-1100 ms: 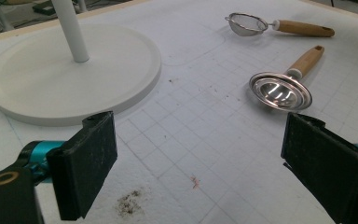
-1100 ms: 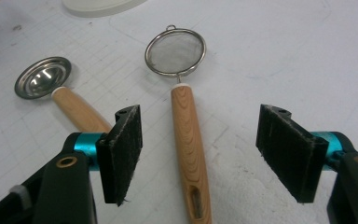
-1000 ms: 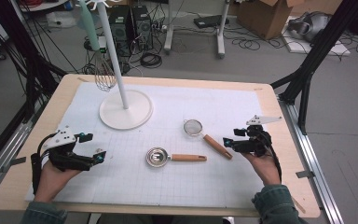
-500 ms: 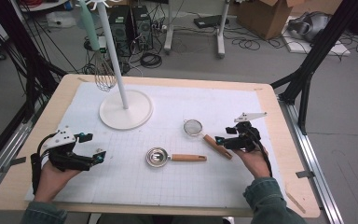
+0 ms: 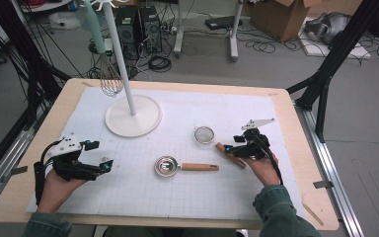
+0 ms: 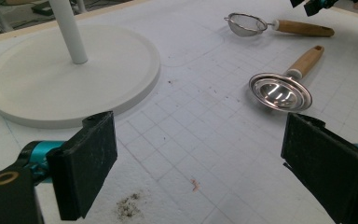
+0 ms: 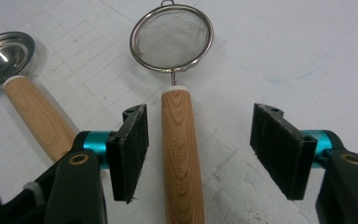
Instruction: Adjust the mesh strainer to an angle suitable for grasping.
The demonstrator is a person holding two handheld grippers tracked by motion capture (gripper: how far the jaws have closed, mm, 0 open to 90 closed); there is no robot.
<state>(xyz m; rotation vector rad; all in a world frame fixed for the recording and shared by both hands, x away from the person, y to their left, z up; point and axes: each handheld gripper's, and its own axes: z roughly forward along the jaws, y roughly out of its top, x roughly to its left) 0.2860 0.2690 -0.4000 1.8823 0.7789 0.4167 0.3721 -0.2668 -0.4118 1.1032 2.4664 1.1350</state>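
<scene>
The strainer (image 7: 171,37) lies right of centre in the high view, with its wooden handle (image 7: 181,158) running straight up the right gripper view between your right gripper (image 7: 198,149) pads. The jaws have just been closing but haven't touched the wood. Your left gripper (image 5: 94,155), spread and empty, rests well apart at lower left.
</scene>
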